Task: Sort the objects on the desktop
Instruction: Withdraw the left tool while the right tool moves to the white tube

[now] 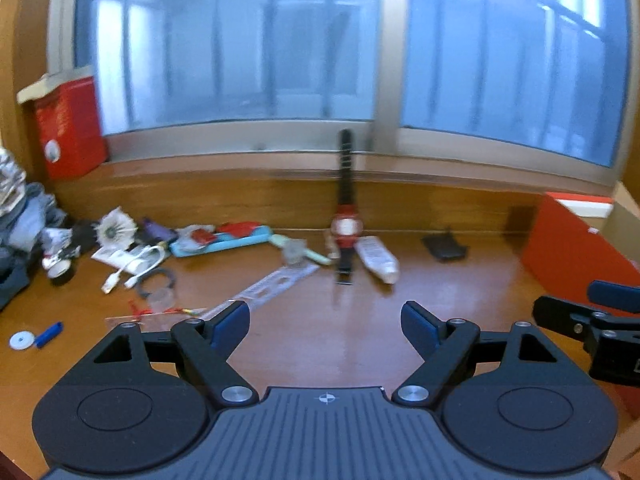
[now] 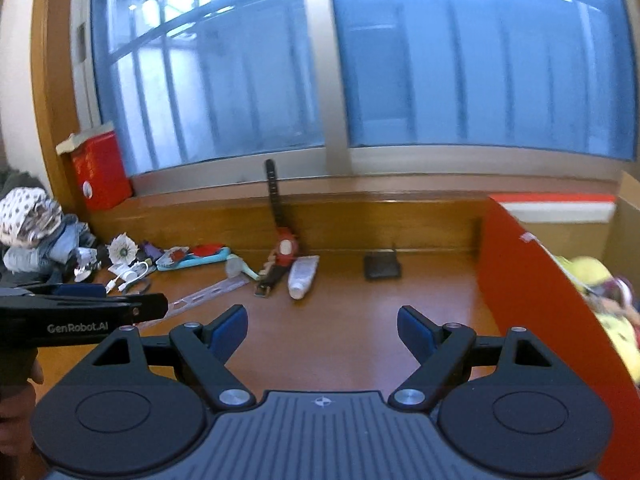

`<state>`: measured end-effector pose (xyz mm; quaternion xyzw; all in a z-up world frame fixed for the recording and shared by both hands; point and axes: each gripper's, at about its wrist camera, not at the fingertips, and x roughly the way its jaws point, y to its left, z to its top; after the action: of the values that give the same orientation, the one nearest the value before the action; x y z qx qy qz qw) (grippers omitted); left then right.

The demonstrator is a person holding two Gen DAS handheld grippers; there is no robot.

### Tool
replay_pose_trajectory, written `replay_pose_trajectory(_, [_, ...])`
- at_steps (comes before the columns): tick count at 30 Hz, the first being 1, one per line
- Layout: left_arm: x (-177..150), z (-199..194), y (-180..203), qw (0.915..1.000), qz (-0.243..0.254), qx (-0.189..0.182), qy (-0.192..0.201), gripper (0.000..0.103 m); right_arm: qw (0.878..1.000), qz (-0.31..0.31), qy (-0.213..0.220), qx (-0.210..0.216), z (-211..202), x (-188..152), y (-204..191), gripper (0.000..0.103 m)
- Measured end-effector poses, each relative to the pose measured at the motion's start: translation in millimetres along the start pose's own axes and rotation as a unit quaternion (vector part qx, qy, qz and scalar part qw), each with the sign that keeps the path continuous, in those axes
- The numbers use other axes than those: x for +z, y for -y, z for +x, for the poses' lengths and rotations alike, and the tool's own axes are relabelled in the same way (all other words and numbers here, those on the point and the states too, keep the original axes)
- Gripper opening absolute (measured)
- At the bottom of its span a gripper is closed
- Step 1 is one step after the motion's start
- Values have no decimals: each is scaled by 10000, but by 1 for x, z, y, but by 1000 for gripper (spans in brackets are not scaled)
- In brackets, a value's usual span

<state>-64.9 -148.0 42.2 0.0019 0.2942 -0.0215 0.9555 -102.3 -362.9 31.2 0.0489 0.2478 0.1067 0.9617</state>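
Through the left wrist camera, my left gripper [image 1: 325, 322] hung over bare wooden desk [image 1: 360, 340] with its jaws wide apart and nothing between them. The things to sort lay well ahead, along the back ledge: a red watch [image 1: 346, 232] with its black strap leaning up the ledge, a white tube [image 1: 378, 259] just beside it, a clear ruler [image 1: 266, 286] lying slantwise, a blue tray [image 1: 224, 242] heaped with scraps, white cables [image 1: 134, 268], and a blue cap [image 1: 49, 334] near a white disc [image 1: 21, 340] at the left. I judged the step to be choosing a first piece. The tube or watch looked best, since each stood clear enough for a grip across its narrow width. The picture was smeared, so small items in the left heap were beyond naming. My right gripper [image 1: 592, 312] showed only partly at the right edge.

Through the right wrist camera, my right gripper [image 2: 322, 326] also stood spread and empty above the desk. The red box [image 2: 532, 280] rose close on the right, holding something yellow [image 2: 588, 276] too blurred to name; I took it for the likely bin. A dark flat thing [image 2: 382, 269] lay near the ledge, its nature unclear. The box wall hid most of its inside. My left gripper [image 2: 80, 312] crossed the left edge side-on, so its jaws were unreadable from here.
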Motion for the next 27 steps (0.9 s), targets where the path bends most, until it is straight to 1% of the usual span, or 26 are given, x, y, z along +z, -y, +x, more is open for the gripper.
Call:
replay_pose_trajectory(3, [9,15,-8,9996,5,274,-53,82,9999,-64,27,116,22,8,-5,81])
replay_pose_trajectory(6, [17,29,-13,9991,147,406,-18,82,9996,68,5,277,48,15,-11,80])
replay_pose_trajectory(8, [21,41,-15,9985,216,505,-30,81,9994,70,-147,310,70,17,-16,71])
replay_pose_trajectory(11, [24,57,-19,9982,232,522,-171,80,9989,52,-355,306,100,21,-23,68])
replay_pose_trajectory(14, [29,79,-24,9979,368,429,-304,80,9986,-46,-454,265,127,22,-34,68])
replay_pose_trajectory(18, [36,111,-27,9975,492,191,-467,77,9973,-304,-661,-7,171,18,-48,65])
replay_pose_trajectory(20, [36,126,-27,9970,549,39,-538,75,9962,-351,-793,-87,188,15,-48,60])
replay_pose_trajectory(22, [35,139,-27,9962,580,-114,-641,71,9950,-363,-914,-153,207,12,-49,57])
replay_pose_trajectory(25, [35,157,-27,9947,614,-326,-759,70,9941,-333,-988,-289,226,12,-47,56])
replay_pose_trajectory(27, [39,166,-26,9944,619,-441,-737,70,9941,-342,-970,-354,235,12,-47,56])
